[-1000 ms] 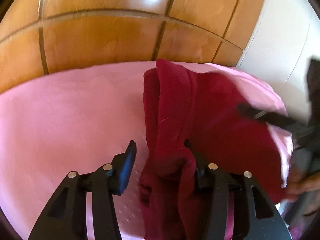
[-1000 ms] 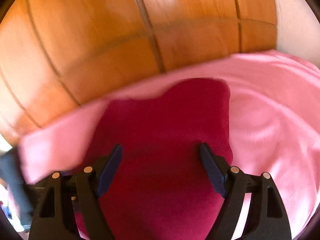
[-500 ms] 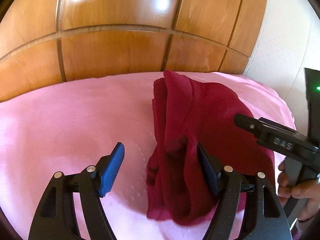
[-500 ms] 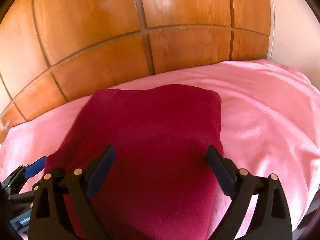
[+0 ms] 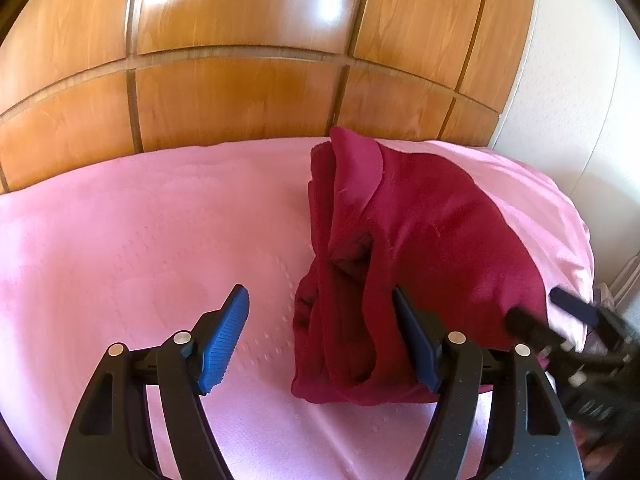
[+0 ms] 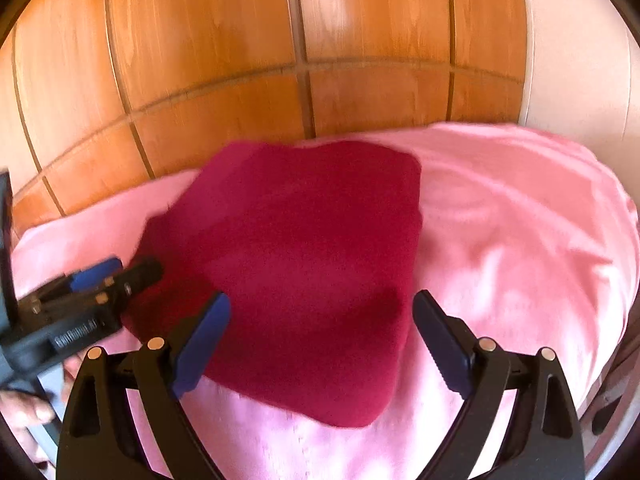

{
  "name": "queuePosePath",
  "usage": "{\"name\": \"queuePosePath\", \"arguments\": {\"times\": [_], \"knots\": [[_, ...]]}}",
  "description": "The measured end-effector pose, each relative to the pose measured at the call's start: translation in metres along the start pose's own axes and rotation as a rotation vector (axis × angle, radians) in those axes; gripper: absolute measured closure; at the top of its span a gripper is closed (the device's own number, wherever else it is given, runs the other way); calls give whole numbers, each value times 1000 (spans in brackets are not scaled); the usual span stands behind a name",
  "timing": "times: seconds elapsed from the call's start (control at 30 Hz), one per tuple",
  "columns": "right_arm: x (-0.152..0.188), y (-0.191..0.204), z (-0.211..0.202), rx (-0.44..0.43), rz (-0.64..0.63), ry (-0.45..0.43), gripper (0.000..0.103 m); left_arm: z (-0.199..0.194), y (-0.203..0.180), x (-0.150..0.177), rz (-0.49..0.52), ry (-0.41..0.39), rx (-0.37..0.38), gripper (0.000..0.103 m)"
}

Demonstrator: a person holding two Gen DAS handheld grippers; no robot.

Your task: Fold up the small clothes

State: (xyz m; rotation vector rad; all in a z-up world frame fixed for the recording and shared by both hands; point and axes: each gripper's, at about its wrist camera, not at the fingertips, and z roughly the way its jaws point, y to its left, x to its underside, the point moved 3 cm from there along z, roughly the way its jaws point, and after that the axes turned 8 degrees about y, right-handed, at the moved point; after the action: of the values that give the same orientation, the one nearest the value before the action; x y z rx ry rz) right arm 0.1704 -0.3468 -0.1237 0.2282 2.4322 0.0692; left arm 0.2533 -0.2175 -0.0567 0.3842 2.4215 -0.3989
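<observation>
A folded dark red garment [image 5: 420, 240] lies on the pink bed cover [image 5: 140, 240]; in the right wrist view the garment [image 6: 304, 260] looks like a flat square bundle. My left gripper [image 5: 320, 332] is open and empty, its right finger next to the garment's near left folds. My right gripper [image 6: 320, 340] is open and empty, just in front of the garment's near edge. The right gripper shows blurred at the right edge of the left wrist view [image 5: 560, 320]. The left gripper shows at the left of the right wrist view [image 6: 100, 280].
A wooden panelled headboard [image 5: 240, 92] stands behind the bed. A white wall [image 5: 580, 80] is at the right. The pink cover [image 6: 520, 240] drops off at its right edge.
Both grippers have drawn back from the garment, which now lies free on the cover. The left gripper's right finger has come out of the folds. The right gripper has pulled away.
</observation>
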Motion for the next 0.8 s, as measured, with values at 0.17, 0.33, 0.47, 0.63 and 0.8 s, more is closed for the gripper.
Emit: {"name": "queuePosePath", "arguments": {"times": [0.17,0.33,0.47,0.63,0.8], "knots": [[13,-1,21,24,52,51,13,2,1,4,-5,5,-1,31],[13,-1,16,41,61,51,13,-15,-1,10,-5,-21,-8,31],[15,5,1,67,55,22,12,-35,3,18,-24,-51,-14,20],[22,20,-25,101,53,-37,3,-60,11,34,-53,-81,-43,11],[30,37,-42,102,39,-65,2,-84,20,49,-79,-120,-87,4]]}}
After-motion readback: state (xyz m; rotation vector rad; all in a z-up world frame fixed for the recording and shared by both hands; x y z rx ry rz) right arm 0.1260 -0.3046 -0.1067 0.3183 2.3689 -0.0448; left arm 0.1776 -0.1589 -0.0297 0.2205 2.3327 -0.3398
